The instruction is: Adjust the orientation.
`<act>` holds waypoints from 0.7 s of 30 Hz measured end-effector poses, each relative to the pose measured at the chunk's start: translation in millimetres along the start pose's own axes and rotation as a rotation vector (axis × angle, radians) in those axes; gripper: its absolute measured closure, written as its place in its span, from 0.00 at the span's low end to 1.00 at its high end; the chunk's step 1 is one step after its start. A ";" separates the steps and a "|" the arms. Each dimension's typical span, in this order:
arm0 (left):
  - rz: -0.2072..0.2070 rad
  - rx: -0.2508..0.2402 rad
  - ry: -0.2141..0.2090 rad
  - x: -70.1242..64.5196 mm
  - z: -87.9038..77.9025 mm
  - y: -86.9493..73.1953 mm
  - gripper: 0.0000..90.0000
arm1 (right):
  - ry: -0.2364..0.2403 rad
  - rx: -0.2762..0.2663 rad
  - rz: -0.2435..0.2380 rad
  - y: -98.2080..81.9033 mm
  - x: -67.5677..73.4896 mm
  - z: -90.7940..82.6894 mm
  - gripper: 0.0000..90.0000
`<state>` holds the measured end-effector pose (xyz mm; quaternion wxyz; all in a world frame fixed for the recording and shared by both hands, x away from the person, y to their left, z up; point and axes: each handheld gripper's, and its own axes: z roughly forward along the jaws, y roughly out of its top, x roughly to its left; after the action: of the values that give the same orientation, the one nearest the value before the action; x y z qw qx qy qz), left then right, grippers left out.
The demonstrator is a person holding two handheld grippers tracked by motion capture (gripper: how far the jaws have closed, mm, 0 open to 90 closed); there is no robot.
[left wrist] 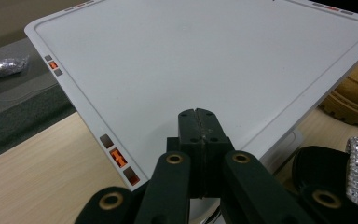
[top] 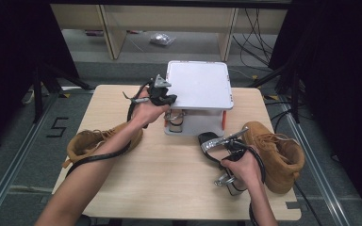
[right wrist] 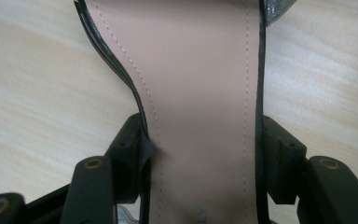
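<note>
The right hand-held gripper (right wrist: 200, 154) clamps the black high-heeled sandal with the beige insole (right wrist: 196, 93) across its width, lifting it level above the tabletop (top: 169, 179). The left hand-held gripper (left wrist: 199, 116), clenched empty, rests on the white two-tier plastic shoe rack (left wrist: 191, 60), likely steadying it for loading.

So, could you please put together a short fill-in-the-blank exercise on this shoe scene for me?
1. The right tool is closed on the insole of a black ____ shoe.
2. The left tool hovers with its jaws ____ over the white rack.
3. A tan boot lies on each side of the ____ table.

Missing words: high-heeled; shut; wooden
</note>
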<state>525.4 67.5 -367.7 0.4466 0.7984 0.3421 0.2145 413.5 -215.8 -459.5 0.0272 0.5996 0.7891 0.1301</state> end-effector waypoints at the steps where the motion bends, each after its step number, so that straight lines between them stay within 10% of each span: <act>1: 0.000 0.000 0.000 0.0 0.0 0.0 1.00 | -0.008 -0.005 0.001 1.3 0.3 0.0 0.48; 21: -0.003 0.012 0.003 0.4 2.1 2.6 1.00 | 0.050 -0.064 0.082 23.9 8.2 -9.0 0.49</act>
<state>528.0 65.7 -366.5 0.4417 0.8002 0.3453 0.2130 431.9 -203.6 -444.3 0.0216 0.6269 0.7598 0.1712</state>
